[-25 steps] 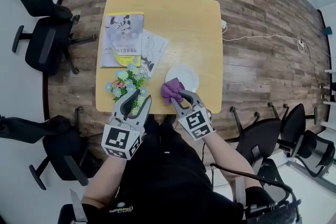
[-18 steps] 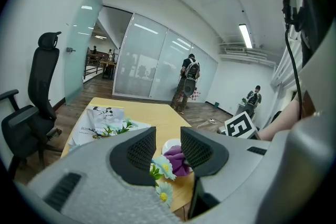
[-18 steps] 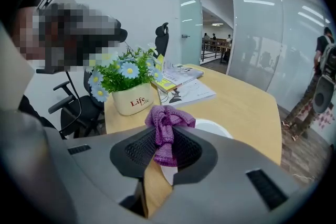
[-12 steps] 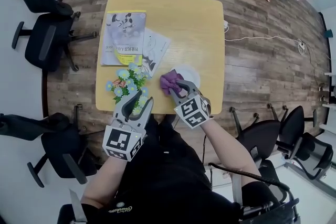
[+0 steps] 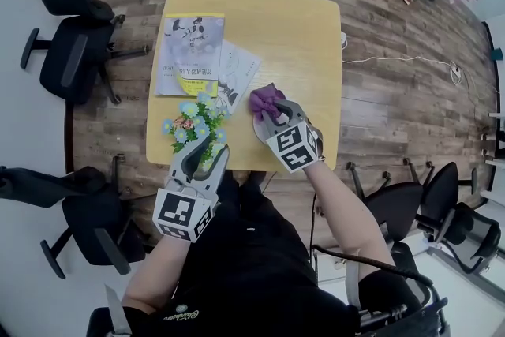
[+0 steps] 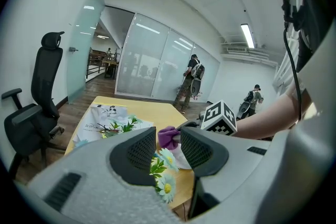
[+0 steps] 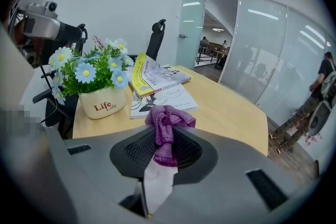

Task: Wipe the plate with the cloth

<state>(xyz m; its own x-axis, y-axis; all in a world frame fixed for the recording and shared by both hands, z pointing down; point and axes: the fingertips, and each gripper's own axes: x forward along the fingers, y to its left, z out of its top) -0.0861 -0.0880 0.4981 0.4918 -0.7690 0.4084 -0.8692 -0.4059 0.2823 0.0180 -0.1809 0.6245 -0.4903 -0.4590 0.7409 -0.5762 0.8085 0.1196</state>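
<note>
**Cloth (image 5: 267, 100) carried over plate (image 6: 181, 159); wiping judged under way**

The purple cloth is bunched and pinched tight between the jaws of the right gripper (image 5: 274, 113), at the centre of the head view. A second ago it was seen at the plate's lower-left edge. Now the plate is almost wholly covered, so a stroke is judged to be in progress. The left gripper (image 5: 205, 147), at lower left, is held with its jaws spread and nothing between them. Just left of the cloth, a white pot (image 7: 102, 102) is filled with daisies (image 7: 89, 68).
</note>
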